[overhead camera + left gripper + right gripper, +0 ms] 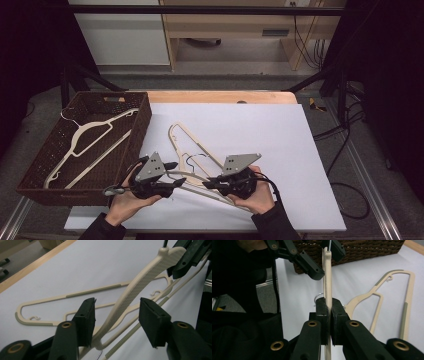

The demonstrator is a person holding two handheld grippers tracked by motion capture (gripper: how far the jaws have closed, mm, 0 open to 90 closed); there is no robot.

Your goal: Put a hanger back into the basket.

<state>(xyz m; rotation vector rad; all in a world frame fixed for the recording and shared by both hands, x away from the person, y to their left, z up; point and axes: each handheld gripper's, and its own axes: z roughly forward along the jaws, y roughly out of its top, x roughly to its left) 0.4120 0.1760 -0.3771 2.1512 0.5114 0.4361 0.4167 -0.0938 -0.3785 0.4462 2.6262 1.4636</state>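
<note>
A cream plastic hanger (195,176) is held up between my two grippers above the white sheet (260,130). My right gripper (209,182) is shut on one end of it, with the jaws pressed tight on the thin arm (327,272). My left gripper (176,173) is open, and its two jaws stand on either side of the same hanger's arm (140,282) without pinching it. A second cream hanger (190,137) lies flat on the sheet behind them.
A dark wicker basket (140,125) stands at the left of the table with another cream hanger (85,135) lying in it. The table's wooden edge (215,96) shows beyond the sheet. The sheet's right half is bare.
</note>
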